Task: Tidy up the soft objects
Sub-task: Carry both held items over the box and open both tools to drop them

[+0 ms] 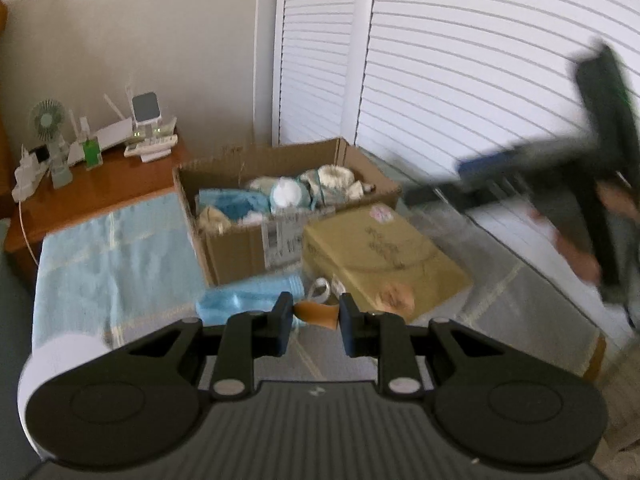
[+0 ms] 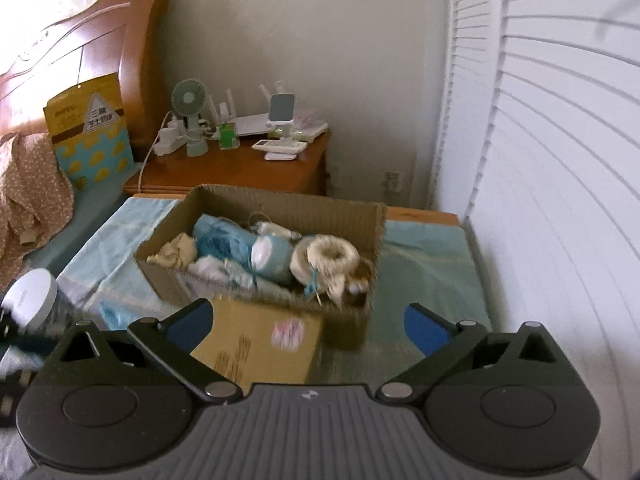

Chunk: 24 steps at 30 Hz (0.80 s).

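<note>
My left gripper [image 1: 316,320] is shut on a small orange-brown soft piece [image 1: 316,313], held low over the blue-covered surface. Just beyond it lie a folded light-blue towel [image 1: 244,300] and a closed yellow-brown carton [image 1: 380,256]. Behind them stands an open cardboard box [image 1: 236,252] filled with blue towels, white rolls and cream soft items. In the right wrist view my right gripper [image 2: 308,322] is wide open, with nothing between its blue pads. It hovers above the carton [image 2: 260,344], in front of the open box [image 2: 280,200].
A white-lidded jar [image 2: 32,296] stands at the left beside the left gripper. Behind the box, a wooden nightstand [image 2: 240,172] carries a small fan, a router and chargers. White louvred doors [image 2: 540,200] close off the right side. A headboard, a yellow bag and a floral cloth are at far left.
</note>
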Available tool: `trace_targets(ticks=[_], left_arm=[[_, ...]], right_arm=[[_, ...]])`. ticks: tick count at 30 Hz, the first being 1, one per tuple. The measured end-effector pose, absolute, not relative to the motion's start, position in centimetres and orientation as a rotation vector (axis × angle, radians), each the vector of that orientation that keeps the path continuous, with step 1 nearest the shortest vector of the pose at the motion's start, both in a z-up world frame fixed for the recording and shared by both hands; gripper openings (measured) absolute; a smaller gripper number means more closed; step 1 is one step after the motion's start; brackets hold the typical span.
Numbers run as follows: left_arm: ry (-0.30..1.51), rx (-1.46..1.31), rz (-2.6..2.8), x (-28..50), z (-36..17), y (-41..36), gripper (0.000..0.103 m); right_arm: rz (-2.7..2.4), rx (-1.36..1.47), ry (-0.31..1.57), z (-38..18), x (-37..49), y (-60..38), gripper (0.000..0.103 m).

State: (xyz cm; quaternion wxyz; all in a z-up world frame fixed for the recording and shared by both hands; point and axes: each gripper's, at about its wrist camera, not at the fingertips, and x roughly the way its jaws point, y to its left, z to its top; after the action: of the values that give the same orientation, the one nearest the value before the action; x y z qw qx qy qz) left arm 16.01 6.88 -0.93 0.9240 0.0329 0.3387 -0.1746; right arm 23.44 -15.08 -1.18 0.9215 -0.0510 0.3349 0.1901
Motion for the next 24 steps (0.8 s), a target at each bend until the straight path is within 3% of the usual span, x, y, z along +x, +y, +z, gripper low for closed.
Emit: trace_targets(ticks=[14,15,16,18,24], left_arm=[[0.627,0.089,-0.237,28.2,2.1,5.1,0.026],[0.622,0.083,-0.227,28.8,2.1,5.1,0.038],[0.622,0.070,-0.212,29.4,2.1,5.2,0.067],[0.617,0.046,-0.166,29.9,2.1,5.6,0.097],[0.630,0.042,-0.152,28.6,1.9,6.1,0.100]], right_arm=[[0.323,-0.146,0.639,-1.8,16.9,-17.2,0.103],[0.319,-0.145,0.640,-1.8,16.9,-17.4,0.103],[0.316,-0.140,0.642,-1.9,16.7,-17.6,0.103],[0.309,-0.129,0.648,-2.0,16.7,-17.9,0.103],[0.292,-0.117,0.656,-2.3,16.1,-18.7,0.103]])
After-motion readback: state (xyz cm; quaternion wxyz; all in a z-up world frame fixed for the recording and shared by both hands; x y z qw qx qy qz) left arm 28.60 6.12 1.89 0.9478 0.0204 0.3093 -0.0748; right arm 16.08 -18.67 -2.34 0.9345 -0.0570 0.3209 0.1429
